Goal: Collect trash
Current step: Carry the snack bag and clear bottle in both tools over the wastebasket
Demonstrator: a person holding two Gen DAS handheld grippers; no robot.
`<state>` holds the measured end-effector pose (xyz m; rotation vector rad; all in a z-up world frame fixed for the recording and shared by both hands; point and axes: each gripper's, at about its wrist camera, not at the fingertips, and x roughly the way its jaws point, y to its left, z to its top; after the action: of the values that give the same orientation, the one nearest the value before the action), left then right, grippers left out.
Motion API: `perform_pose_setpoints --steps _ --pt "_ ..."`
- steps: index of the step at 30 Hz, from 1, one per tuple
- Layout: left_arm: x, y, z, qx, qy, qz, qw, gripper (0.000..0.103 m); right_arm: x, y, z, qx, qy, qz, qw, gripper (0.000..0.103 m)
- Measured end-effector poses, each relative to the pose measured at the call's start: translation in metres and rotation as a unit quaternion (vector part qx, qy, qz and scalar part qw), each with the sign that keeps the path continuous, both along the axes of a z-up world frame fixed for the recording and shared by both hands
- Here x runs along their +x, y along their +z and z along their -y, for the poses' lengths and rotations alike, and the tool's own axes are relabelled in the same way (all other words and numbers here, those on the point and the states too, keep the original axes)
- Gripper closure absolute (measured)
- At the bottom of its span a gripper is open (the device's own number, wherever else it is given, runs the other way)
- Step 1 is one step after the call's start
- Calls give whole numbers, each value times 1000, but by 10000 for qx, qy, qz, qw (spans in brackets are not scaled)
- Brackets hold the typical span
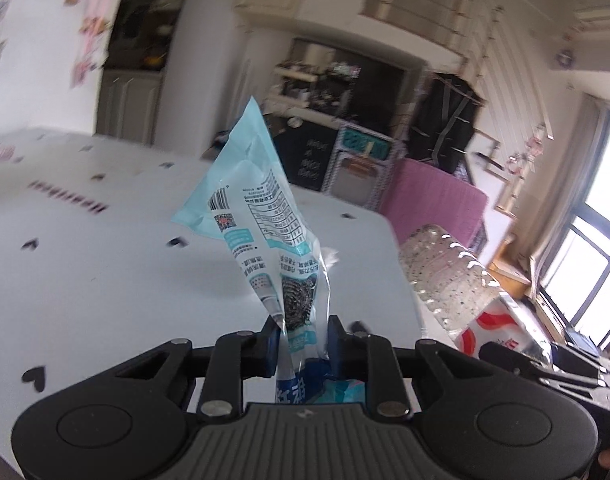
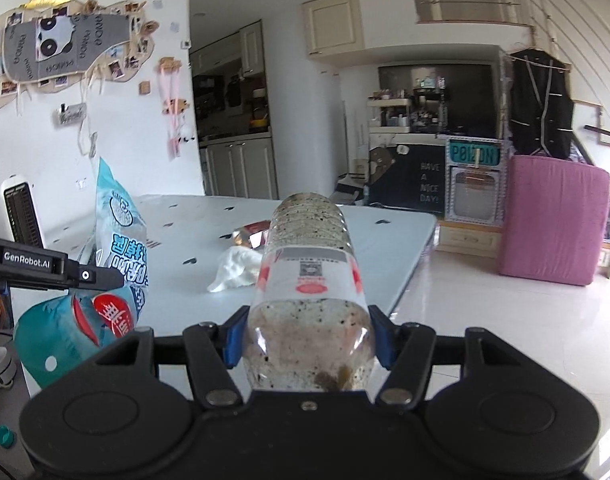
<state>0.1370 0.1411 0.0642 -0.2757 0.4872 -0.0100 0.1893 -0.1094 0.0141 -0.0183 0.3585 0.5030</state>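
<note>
My left gripper (image 1: 303, 338) is shut on a light-blue plastic wrapper (image 1: 257, 216) that stands up from the jaws above the white table (image 1: 105, 264). The wrapper also shows in the right wrist view (image 2: 119, 224), at the left, held by the left gripper there. My right gripper (image 2: 307, 338) is shut on a dirty clear plastic bottle (image 2: 309, 280) with a red-and-white label, held lengthwise between the blue pads. The bottle also shows at the right of the left wrist view (image 1: 449, 276). A crumpled white tissue (image 2: 235, 270) and a shiny snack wrapper (image 2: 251, 236) lie on the table (image 2: 385, 240) beyond the bottle.
The table has small black heart marks. A white heater (image 2: 21, 216) stands at the left. A pink mattress (image 2: 553, 220) and a cabinet (image 2: 473, 196) stand across the tiled floor (image 2: 485, 312). A teal bottle cap (image 2: 4, 435) lies low at the left.
</note>
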Motion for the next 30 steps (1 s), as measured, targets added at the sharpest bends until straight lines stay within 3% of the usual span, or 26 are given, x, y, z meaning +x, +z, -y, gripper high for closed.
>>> perform_pose_setpoints --steps 11,30 --pt "2 12 83 291 -993 247 9943 79 -31 14 65 -91 -592 62 9982 41" --pt "40 -26 228 239 -2234 83 9744 79 -56 -5 190 -226 -1621 -177 9864 41"
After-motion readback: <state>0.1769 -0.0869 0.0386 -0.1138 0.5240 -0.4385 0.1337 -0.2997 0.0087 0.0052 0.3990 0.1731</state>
